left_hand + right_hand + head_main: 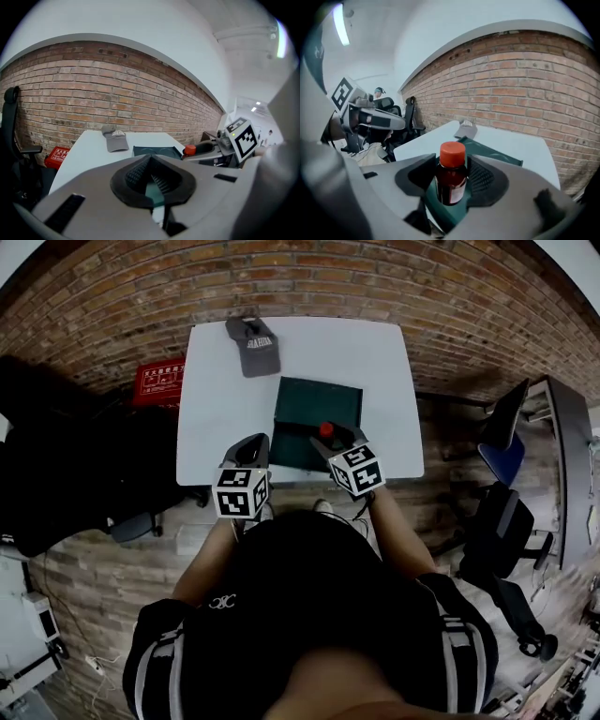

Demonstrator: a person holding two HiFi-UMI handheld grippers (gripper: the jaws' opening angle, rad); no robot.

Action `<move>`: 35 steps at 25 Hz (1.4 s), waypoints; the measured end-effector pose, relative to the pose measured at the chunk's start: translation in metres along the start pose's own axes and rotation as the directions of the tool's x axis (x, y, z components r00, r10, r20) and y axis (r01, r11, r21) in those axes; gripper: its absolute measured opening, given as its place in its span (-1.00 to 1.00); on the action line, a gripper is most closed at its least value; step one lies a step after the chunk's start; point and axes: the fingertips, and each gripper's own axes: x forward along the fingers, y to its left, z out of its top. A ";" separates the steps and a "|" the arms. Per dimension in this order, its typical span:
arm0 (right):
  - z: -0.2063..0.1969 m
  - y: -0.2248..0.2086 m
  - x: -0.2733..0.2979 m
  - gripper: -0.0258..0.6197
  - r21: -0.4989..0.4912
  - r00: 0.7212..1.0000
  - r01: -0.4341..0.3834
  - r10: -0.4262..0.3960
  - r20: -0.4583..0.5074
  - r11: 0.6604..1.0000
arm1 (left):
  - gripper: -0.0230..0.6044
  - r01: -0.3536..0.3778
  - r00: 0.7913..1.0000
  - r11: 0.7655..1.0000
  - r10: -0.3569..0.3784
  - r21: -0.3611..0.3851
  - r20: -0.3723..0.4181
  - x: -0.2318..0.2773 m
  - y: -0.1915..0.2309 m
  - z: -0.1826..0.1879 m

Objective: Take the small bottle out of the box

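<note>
The right gripper [450, 174] has its fingers clamped on the bottle [451, 180], the box [485, 151] just beneath them. The left gripper's [151, 177] fingers are closed together, empty.

Nothing fully legible. Cap [253, 345] at the far left corner of the table [214, 427]: pale front print, too small to read. Red box [157, 382] on the floor off the table's left edge: white characters, unreadable. Bottle [451, 176] label is blurred. Left cube [242, 491] and right cube [357, 470]: black-and-white square markers only, no letters.
</note>
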 end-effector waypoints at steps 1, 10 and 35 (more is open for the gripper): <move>0.007 -0.002 -0.006 -0.27 -0.001 0.999 0.020 -0.020 0.028 1.000 | -0.89 0.011 1.000 1.000 -0.011 0.006 0.004 0.002 -0.003 0.002; 0.054 -0.019 -0.065 -0.27 0.017 0.928 0.273 -0.268 0.259 0.962 | -0.89 0.079 0.996 0.996 -0.080 0.050 0.036 0.013 -0.026 0.018; 0.032 -0.059 -0.141 -0.27 0.255 0.749 0.495 -0.557 0.358 0.830 | -0.89 0.117 0.988 0.986 -0.128 0.120 0.083 0.025 -0.059 0.033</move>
